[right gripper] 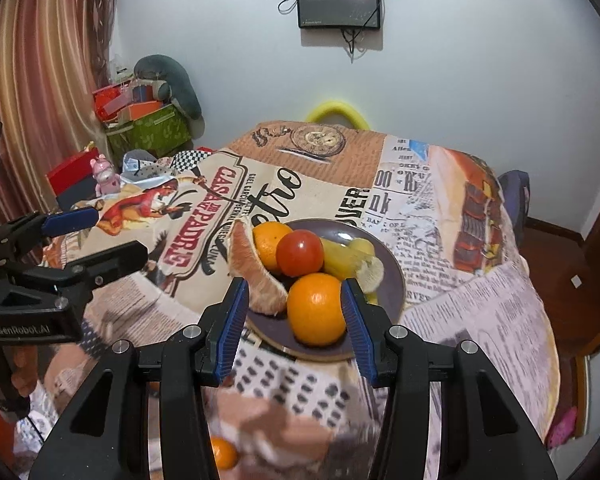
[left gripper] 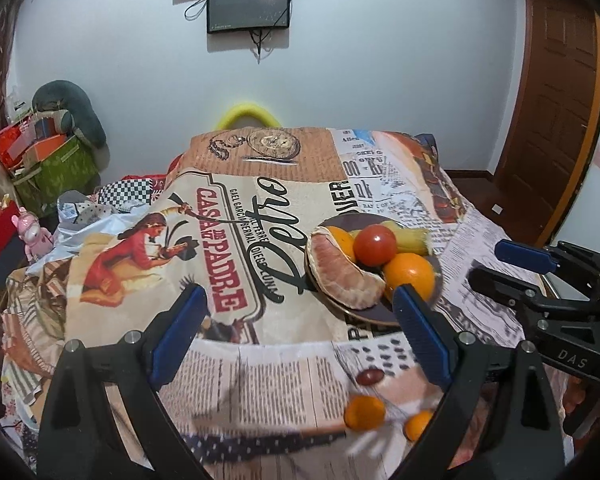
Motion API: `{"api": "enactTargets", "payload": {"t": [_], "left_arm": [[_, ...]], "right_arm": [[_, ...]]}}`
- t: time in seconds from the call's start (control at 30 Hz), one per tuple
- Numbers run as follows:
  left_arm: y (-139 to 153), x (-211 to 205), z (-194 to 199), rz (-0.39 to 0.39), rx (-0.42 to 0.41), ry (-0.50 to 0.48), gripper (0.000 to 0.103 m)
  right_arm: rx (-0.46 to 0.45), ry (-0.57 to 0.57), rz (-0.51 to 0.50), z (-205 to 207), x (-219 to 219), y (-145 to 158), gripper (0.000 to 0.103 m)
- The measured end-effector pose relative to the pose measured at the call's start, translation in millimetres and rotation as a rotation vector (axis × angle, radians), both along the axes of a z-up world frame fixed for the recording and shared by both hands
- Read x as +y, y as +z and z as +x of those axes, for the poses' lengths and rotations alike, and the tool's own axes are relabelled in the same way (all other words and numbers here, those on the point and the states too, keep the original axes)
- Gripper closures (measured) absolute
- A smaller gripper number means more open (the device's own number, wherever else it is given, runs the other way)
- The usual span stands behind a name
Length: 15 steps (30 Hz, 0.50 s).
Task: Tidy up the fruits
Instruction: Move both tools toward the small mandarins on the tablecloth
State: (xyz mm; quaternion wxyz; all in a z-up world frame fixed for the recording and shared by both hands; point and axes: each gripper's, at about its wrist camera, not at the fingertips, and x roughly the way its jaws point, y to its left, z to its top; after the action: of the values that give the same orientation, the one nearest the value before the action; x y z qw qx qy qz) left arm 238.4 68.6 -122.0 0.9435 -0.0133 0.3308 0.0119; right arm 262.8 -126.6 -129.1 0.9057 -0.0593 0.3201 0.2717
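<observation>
A dark plate (left gripper: 366, 314) (right gripper: 392, 276) on the printed tablecloth holds a pomelo wedge (left gripper: 340, 270) (right gripper: 256, 268), a tomato (left gripper: 375, 245) (right gripper: 300, 253), two oranges (left gripper: 410, 274) (right gripper: 318, 308) and a banana (left gripper: 410, 240) (right gripper: 348, 260). My left gripper (left gripper: 300, 332) is open and empty, above the cloth left of the plate. My right gripper (right gripper: 296, 328) is open, its blue pads (right gripper: 356, 320) on either side of the front orange, not touching it. Two small oranges (left gripper: 365, 412) (left gripper: 418, 424) and a dark red fruit (left gripper: 370, 377) lie loose near the front edge.
The table (left gripper: 260, 208) is covered with a newspaper-print cloth. A yellow chair back (left gripper: 250, 114) stands behind it. Boxes (left gripper: 52, 160) and a pink toy (left gripper: 32, 232) sit at the left. A wooden door (left gripper: 556, 120) is at the right.
</observation>
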Motion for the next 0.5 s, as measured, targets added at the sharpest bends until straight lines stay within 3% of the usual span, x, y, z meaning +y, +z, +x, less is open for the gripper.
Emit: {"api": "enactTargets", "payload": {"t": [0.23,0.5], "left_arm": [[8.3,-3.4,-41.2,-0.014,0.0,-0.019,0.008],[0.6,-0.3,-74.7,-0.03,0.022,-0.021,0.008]], "right_arm": [[0.006,-0.01,-0.012,-36.8,-12.5,0.8,0.054],[0.055,0.0,-0.044,-67.5,-13.8,-20.0,0.054]]}}
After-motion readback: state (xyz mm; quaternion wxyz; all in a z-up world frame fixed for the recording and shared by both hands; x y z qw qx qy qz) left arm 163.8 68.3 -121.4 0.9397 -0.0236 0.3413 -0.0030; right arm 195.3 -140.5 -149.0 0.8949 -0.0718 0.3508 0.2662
